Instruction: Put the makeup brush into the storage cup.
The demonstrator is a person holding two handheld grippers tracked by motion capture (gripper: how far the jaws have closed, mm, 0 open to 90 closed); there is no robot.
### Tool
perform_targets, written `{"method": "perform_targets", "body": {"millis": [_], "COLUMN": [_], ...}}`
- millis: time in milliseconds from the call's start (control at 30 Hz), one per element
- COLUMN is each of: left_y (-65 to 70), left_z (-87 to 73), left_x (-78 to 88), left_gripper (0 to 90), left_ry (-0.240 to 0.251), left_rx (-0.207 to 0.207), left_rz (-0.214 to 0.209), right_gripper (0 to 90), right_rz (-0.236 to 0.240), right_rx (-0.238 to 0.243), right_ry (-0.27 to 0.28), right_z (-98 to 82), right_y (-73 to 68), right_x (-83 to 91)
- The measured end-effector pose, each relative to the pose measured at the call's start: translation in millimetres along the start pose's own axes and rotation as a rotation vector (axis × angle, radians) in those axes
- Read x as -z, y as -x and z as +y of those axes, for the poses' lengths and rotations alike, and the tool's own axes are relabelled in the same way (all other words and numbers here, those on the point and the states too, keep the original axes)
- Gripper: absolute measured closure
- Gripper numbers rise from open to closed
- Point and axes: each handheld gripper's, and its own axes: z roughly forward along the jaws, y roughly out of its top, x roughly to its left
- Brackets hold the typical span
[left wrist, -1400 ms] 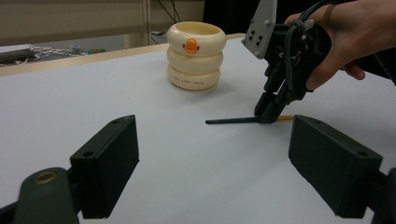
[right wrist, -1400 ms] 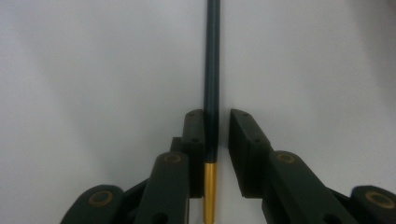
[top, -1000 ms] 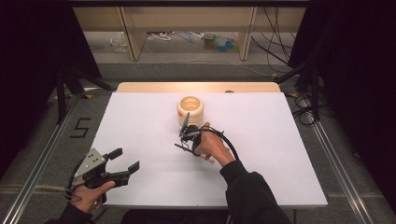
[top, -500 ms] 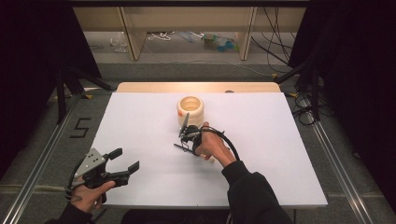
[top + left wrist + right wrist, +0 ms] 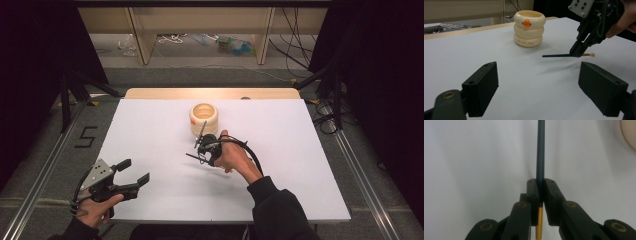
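A dark teal pencil [image 5: 200,138] with a gold band and a pale eraser end [image 5: 592,54] is clamped in my right gripper [image 5: 200,149], whose jaws are shut on it near the eraser end. It hangs level just above the white table [image 5: 150,130], its shaft [image 5: 540,150] running straight out past the jaws. In the left gripper view the right gripper [image 5: 577,52] points down at the table. A cream, ring-stacked duck cup [image 5: 204,116] stands behind it, its orange beak [image 5: 526,23] showing. My left gripper [image 5: 135,171] is open and empty at the table's near left.
The white sheet covers a wooden table whose far edge [image 5: 210,93] shows behind the cup [image 5: 630,132]. Metal rails [image 5: 40,175] run along both sides. Shelves and cables lie on the floor beyond.
My right gripper has risen slightly with the pencil held in it. The left gripper and the cup have stayed where they were.
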Motion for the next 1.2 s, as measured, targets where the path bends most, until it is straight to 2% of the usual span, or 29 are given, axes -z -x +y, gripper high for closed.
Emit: {"method": "perform_targets", "body": {"millis": [200, 367, 433, 567, 833, 933, 1033, 1067, 1133, 1167, 1200], "left_y": [-0.2, -0.1, 0.1, 0.1, -0.1, 2.9, 7.1, 9.2, 13.7, 16.3, 18.2], "left_z": [-0.4, -0.6, -0.6, -0.7, -0.2, 0.5, 2.1, 2.4, 3.1, 3.5, 3.8], "left_x": [-0.1, 0.0, -0.2, -0.2, -0.5, -3.1, -5.3, -6.6, -9.4, -10.8, -12.5], "left_gripper": [16.2, 16.3, 16.5, 16.7, 17.9, 17.9, 17.4, 17.3, 17.0, 15.7, 15.8], "left_ry": [-0.001, -0.006, -0.006, -0.008, -0.006, -0.001, -0.015, -0.022, -0.034, -0.044, -0.047], "left_rx": [0.001, -0.002, -0.001, -0.002, -0.004, -0.005, -0.015, -0.02, -0.026, -0.025, -0.038], "left_rz": [0.001, 0.004, 0.003, 0.001, -0.002, -0.023, -0.039, -0.049, -0.077, -0.093, -0.108], "right_gripper": [83.4, 83.3, 83.4, 83.4, 83.3, 83.3, 83.3, 83.3, 83.3, 83.3, 83.3], "right_rz": [-0.001, -0.019, -0.023, -0.039, -0.069, -0.067, -0.065, -0.062, -0.063, -0.058, -0.059], "right_rx": [0.011, 0.057, 0.06, 0.107, 0.144, 0.162, 0.154, 0.179, 0.165, 0.18, 0.171], "right_ry": [0.057, 0.089, 0.099, 0.109, 0.107, 0.106, 0.105, 0.111, 0.11, 0.105, 0.102], "right_z": [-9.7, -19.7, -22.6, -27.9, -43.2, -48.2, -52.3, -53.5, -54.7, -55.3, -55.5], "right_y": [-13.7, -21.6, -25.0, -28.9, -40.1, -42.5, -45.7, -44.4, -47.0, -47.0, -48.3], "right_x": [11.1, 20.2, 24.8, 33.1, 40.9, 41.9, 43.3, 43.5, 43.8, 44.0, 43.2]}}
